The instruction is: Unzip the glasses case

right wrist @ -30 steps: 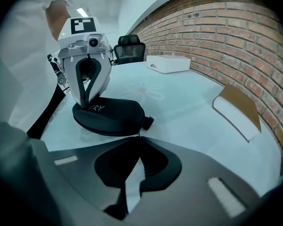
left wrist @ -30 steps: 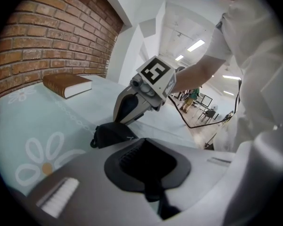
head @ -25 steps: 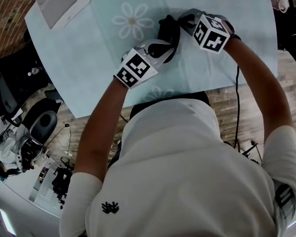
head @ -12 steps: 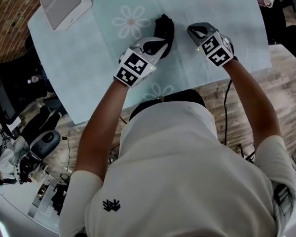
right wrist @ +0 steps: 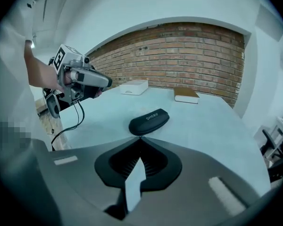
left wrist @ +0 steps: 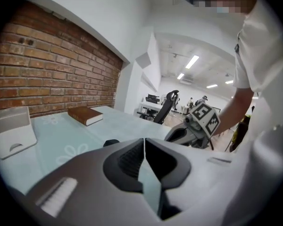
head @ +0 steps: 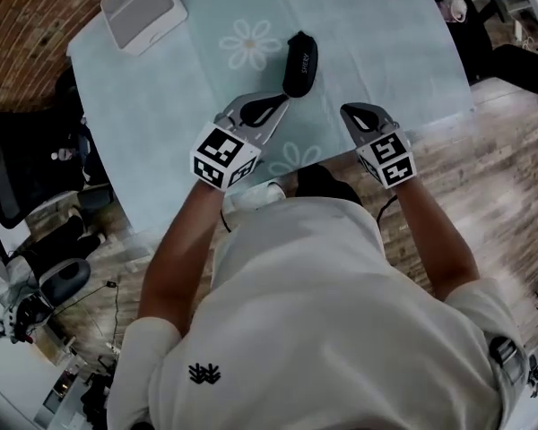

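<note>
Hovering mid-frame, jaws together and empty, the left gripper [head: 278,104] and right gripper [head: 350,112] sit below the case [head: 299,61] at the surface's [head: 394,43] upper centre, apparently pre-grasp: next, pin it and catch the zip pull.

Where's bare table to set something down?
Widest bare patch: right of the glasses case, out to the right edge of the table. A smaller one lies between the case and the white box. Tight at the near edge, around the left gripper and right gripper.
</note>
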`<state>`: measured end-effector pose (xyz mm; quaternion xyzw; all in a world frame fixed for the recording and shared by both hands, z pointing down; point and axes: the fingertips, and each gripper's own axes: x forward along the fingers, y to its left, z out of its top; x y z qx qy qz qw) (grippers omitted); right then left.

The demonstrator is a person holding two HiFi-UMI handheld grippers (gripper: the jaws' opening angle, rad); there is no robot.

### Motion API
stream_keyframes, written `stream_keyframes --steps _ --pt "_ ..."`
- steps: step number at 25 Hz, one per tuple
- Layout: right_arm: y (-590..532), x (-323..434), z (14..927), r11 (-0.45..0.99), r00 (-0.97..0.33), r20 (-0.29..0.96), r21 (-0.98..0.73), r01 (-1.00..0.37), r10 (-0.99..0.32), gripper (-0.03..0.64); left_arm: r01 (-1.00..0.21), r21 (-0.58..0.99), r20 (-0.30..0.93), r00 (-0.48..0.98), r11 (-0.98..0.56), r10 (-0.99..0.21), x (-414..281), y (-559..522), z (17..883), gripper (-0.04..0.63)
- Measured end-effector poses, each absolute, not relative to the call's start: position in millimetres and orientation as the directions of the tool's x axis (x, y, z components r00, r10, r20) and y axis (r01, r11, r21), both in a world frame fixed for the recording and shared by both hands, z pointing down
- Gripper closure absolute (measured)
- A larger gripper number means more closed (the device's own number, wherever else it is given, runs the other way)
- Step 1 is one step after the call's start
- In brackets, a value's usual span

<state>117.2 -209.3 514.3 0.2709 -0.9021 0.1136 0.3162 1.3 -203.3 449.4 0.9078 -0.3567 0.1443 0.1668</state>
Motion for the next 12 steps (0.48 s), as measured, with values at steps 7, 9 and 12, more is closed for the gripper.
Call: stream_keyframes --steps 7,9,12 --pt "-120.3 94.4 472.8 0.815 -0.687 0.565 -0.045 -0.578 -0.457 0.615 -0.730 0.214 0.310 0.681 -0.649 -0.663 -33.8 -112.6 411.1 0.543" --pt "-96.3 90.1 462.1 0.814 -0.696 0.547 -0.045 -0.580 -0.466 0.615 -0.737 0.226 0.291 0.676 -0.637 -0.678 -41.9 -84.6 404.0 0.543" --pt "-60.6 86.7 451.5 0.813 -0.701 0.537 -0.049 -0.581 -0.469 0.615 -0.741 0.237 0.271 0.671 -0.628 -0.690 -51.2 -42.2 395.1 0.543"
